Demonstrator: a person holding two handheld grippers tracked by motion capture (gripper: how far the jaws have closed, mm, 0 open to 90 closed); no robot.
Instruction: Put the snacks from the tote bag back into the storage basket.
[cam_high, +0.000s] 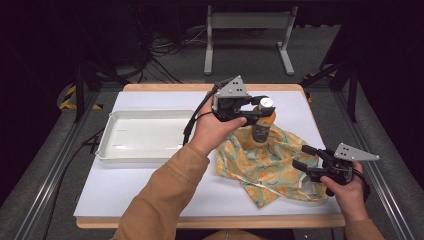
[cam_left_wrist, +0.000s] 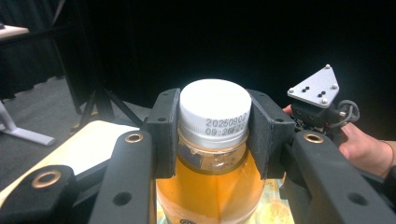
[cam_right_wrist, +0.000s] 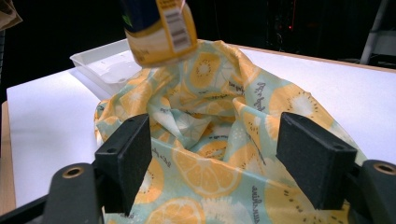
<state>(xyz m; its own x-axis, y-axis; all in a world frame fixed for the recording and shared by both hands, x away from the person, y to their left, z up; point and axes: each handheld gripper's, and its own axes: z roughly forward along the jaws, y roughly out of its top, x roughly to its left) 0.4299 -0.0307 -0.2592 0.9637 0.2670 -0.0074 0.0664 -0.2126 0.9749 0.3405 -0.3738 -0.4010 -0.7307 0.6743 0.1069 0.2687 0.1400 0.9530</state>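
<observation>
A: Right gripper (cam_right_wrist: 212, 161) is sitting with jaws spread wide, gripping nothing; lemon-print cloth (cam_right_wrist: 205, 140) is lying between and below them.
B: Left gripper (cam_left_wrist: 212, 135) is clamping the bottle (cam_left_wrist: 212, 186) just under its white cap (cam_left_wrist: 215, 109), lifting it over the cloth; white tray (cam_high: 142, 132) is lying beyond it.

A shallow white rectangular plastic tray (cam_high: 107, 131) lies on the left part of a white-topped table (cam_high: 125, 185) with a pale wooden edge, its long side running parallel to the table's front. Beyond the far edge, a grey metal stand (cam_high: 248, 21) rests on the grey floor. Dark cables (cam_high: 160, 65) tangle to its left. What looks like yellow-and-black striped tape (cam_high: 67, 96) marks the floor near the table's far left corner.
</observation>
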